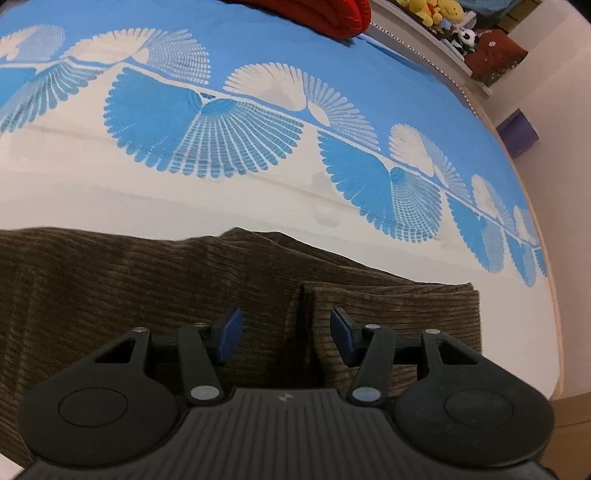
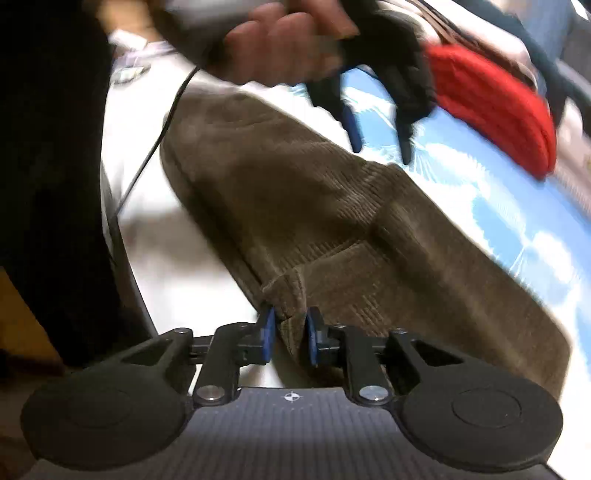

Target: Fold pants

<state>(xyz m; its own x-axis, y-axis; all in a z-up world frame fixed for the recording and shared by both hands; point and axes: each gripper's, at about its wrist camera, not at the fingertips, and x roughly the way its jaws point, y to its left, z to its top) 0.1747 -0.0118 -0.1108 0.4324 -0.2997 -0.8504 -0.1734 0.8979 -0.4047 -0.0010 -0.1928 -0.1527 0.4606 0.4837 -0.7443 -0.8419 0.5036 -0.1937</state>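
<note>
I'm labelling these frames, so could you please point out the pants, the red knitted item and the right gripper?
pants (image 2: 295, 206): right wrist view, middle of the brown corduroy.
red knitted item (image 2: 495, 110): right wrist view, ribbed centre.
right gripper (image 2: 290, 334): right wrist view, between its fingertips.

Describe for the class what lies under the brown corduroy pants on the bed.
The brown corduroy pants lie on a bedsheet, white with blue fan shapes, showing around them. Whatever lies directly beneath the fabric is covered and cannot be seen.

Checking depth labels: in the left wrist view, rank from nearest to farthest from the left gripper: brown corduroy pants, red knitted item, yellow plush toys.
1. Brown corduroy pants: directly under the open left gripper.
2. Red knitted item: far across the bed, top centre.
3. Yellow plush toys: beyond the bed edge, top right.
</note>
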